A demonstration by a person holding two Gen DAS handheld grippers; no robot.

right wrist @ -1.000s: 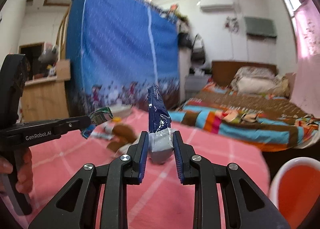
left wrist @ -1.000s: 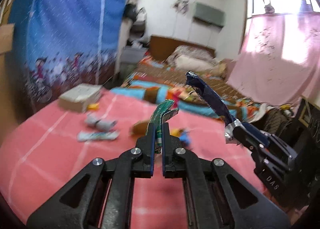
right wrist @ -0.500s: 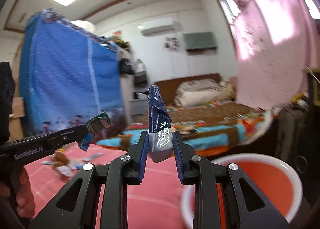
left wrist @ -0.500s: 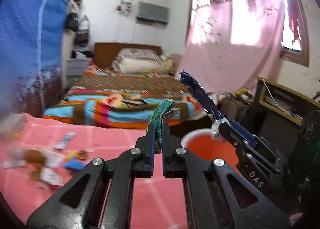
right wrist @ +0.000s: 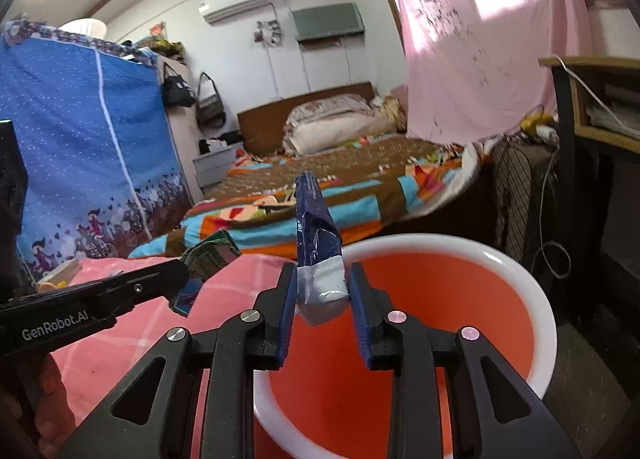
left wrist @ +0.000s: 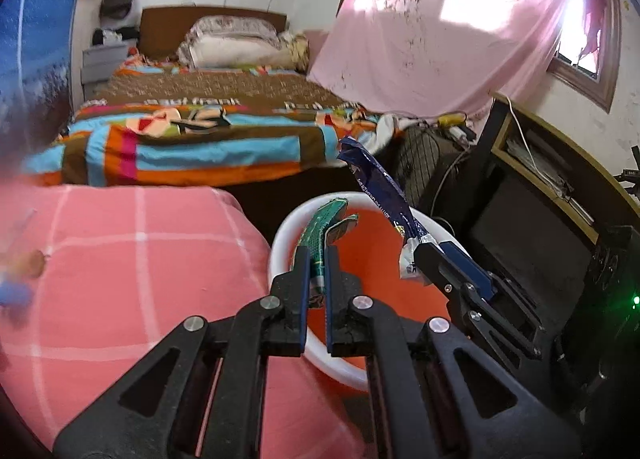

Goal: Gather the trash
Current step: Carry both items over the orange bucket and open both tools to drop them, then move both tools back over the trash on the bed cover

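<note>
My left gripper (left wrist: 317, 259) is shut on a green wrapper (left wrist: 325, 225) and holds it over the near rim of an orange bin with a white rim (left wrist: 280, 243). My right gripper (right wrist: 322, 283) is shut on a dark blue wrapper with a silver end (right wrist: 316, 227) above the same bin (right wrist: 520, 271). In the left wrist view the right gripper (left wrist: 416, 259) and its blue wrapper (left wrist: 376, 183) hang over the bin. In the right wrist view the left gripper (right wrist: 182, 271) with the green wrapper (right wrist: 210, 255) sits to the left, at the bin's edge.
The pink checked cloth surface (left wrist: 120, 259) lies left of the bin, with blurred bits of trash (left wrist: 24, 271) at its far left. A bed with a striped blanket (left wrist: 192, 135) stands behind. A dark desk with shelves (left wrist: 552, 195) is at the right.
Both grippers have swung right, away from the scattered trash on the pink cloth, and now hold their wrappers over the orange bin. Both stay shut.
</note>
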